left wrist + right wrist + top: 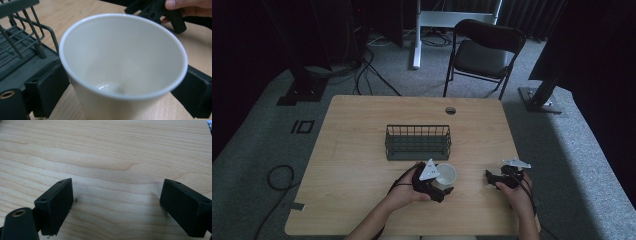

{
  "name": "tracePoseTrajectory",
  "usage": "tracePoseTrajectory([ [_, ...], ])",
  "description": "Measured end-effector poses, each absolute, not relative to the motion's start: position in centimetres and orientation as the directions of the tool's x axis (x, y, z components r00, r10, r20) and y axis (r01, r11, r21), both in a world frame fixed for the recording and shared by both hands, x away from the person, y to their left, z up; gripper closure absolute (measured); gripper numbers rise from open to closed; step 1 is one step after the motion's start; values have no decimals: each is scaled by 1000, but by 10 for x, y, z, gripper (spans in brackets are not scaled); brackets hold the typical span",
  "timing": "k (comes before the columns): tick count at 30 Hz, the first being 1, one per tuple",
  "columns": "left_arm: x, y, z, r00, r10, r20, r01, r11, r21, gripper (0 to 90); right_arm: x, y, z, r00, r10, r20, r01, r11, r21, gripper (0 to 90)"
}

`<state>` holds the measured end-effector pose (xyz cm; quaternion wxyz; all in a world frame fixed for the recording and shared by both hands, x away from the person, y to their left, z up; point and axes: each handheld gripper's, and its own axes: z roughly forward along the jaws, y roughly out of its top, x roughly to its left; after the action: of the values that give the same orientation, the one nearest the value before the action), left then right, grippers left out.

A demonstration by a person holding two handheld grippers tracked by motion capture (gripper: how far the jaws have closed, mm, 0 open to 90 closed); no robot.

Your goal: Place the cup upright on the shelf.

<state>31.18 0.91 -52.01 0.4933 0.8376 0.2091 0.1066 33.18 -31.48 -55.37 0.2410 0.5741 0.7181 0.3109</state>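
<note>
Both pads of my left hand-held gripper (pixel 443 186) clamp the white cup (pixel 122 65) below its rim: rigid, light, slick-walled, probably breakable; right hand-held gripper (pixel 117 207) gapes empty over the surface (pixel 112 150).

Left hand-held gripper (pixel 438 186) clamped — right hand-held gripper (pixel 493 176) agape

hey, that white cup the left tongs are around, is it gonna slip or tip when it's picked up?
The white cup looks glossy and tapers toward its base, so it could slide down between the left tongs unless squeezed firmly. It looks empty, so probably light for its size. Its walls look rigid; if ceramic, a drop onto the table might chip it.
</note>
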Motion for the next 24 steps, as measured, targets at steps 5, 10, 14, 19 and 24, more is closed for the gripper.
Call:
tracePoseTrajectory([
  [5, 313, 6, -519, 885, 466, -18, 237, -416, 878, 179, 332, -315, -554, -225, 974, 11, 675, 147, 723, 111],
  [10, 311, 5, -519, 901, 433, -6, 213, -431, 877, 204, 332, -315, -554, -224, 974, 11, 675, 147, 723, 110],
  [14, 310, 5, -517, 900, 435, -1, 211, -434, 876, 204, 332, -315, -554, -225, 974, 11, 675, 147, 723, 110],
  [19, 310, 6, -511, 899, 438, -13, 217, -419, 882, 205, 332, -315, -554, -226, 974, 8, 673, 151, 724, 110],
  [24, 310, 8, -504, 896, 443, -31, 234, -411, 881, 205, 332, -315, -554, -226, 974, 8, 673, 150, 724, 110],
])
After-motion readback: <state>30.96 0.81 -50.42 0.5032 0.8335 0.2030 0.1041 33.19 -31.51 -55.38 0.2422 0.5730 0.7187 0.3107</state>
